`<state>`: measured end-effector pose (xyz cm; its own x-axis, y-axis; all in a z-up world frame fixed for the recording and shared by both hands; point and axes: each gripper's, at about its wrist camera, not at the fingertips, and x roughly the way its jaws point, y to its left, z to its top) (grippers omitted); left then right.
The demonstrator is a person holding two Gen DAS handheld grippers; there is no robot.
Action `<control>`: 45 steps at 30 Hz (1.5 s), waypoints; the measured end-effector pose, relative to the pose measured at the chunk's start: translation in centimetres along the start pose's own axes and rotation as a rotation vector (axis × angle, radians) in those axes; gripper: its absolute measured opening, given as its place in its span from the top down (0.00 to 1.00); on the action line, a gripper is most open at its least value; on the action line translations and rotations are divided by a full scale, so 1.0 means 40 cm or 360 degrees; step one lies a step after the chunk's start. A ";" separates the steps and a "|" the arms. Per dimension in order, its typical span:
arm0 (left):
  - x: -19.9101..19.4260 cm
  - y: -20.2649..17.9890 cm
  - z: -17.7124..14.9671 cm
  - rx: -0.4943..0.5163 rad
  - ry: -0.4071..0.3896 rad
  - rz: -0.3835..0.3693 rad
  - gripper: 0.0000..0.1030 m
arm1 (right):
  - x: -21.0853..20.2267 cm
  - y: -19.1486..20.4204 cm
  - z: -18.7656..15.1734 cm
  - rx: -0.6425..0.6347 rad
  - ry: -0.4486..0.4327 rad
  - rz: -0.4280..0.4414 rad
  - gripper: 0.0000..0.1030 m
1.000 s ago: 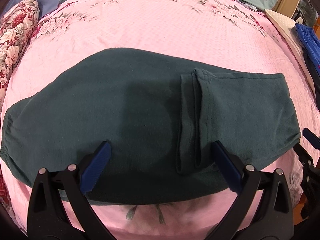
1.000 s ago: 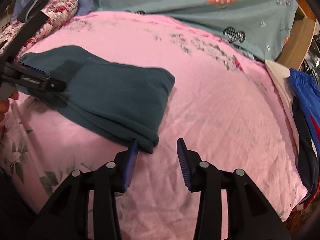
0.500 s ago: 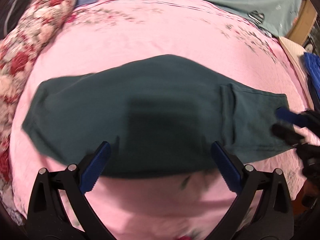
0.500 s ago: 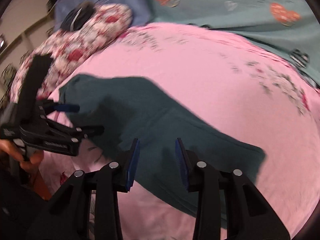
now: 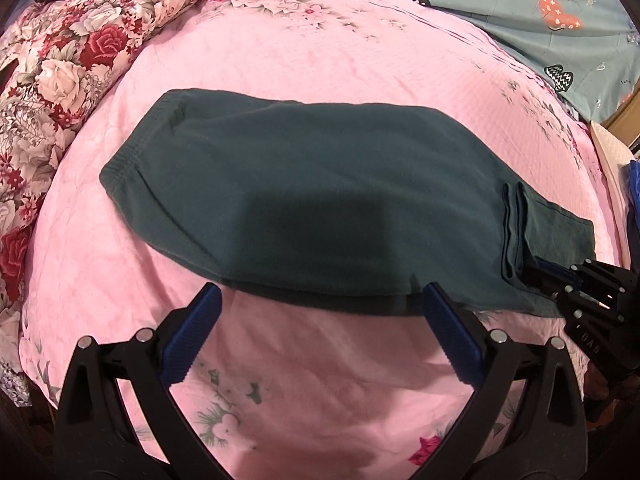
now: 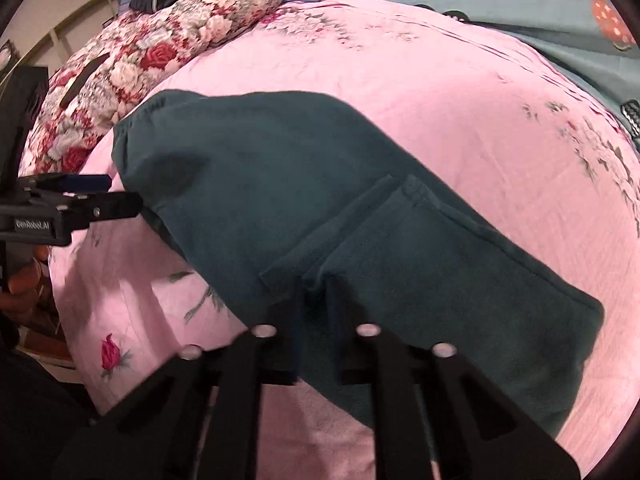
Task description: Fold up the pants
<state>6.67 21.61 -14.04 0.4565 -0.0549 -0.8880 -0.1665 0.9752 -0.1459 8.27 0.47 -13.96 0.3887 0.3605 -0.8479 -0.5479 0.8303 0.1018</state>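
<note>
Down on the pink bedsheet [image 5: 320, 60], lying flat and already doubled lengthwise: the dark green pants [image 5: 320, 184], waistband toward the floral pillow [image 5: 80, 52], cuffs [image 5: 514, 232] turned back at the other end. Nipping in now with the right gripper [image 6: 314, 296], jaws just closing to nearly nothing, a thin bite of fabric caught between them at the near edge beside those cuffs. Hovering with the left gripper [image 5: 320, 290], spread wide, gripping nothing, tips just off the near hem. Probably setting up the next fold, and looking risky: biting so shallow could mean catching only 1 of the layers, so lifting might be peeling the stack apart instead of carrying it. Pulling with only 1 side held could be dragging the pants askew across the sheet. Closing low with the left could also be snagging bedsheet along with cloth, possibly bunching everything underneath.
</note>
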 end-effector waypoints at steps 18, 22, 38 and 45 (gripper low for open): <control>-0.010 -0.016 -0.002 0.0060 -0.0015 0.0014 0.02 | -0.014 0.044 0.032 -0.0046 0.0030 0.0137 0.82; -0.017 -0.041 -0.003 0.0102 -0.0041 0.0003 0.02 | -0.082 -0.022 0.051 0.0060 -0.0081 0.0228 0.79; -0.029 -0.325 -0.030 0.0442 -0.0170 -0.0292 0.10 | 0.101 -0.093 0.129 -0.0602 0.0306 0.0290 0.82; 0.092 -0.375 -0.017 0.0363 -0.0099 -0.0228 0.68 | 0.072 -0.099 0.143 -0.0687 0.0216 0.0367 0.93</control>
<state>10.26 6.65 -15.40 0.5153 -0.1895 -0.8358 0.1017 0.9819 -0.1599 15.78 0.66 -13.82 0.1376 0.4314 -0.8916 -0.8756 0.4737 0.0941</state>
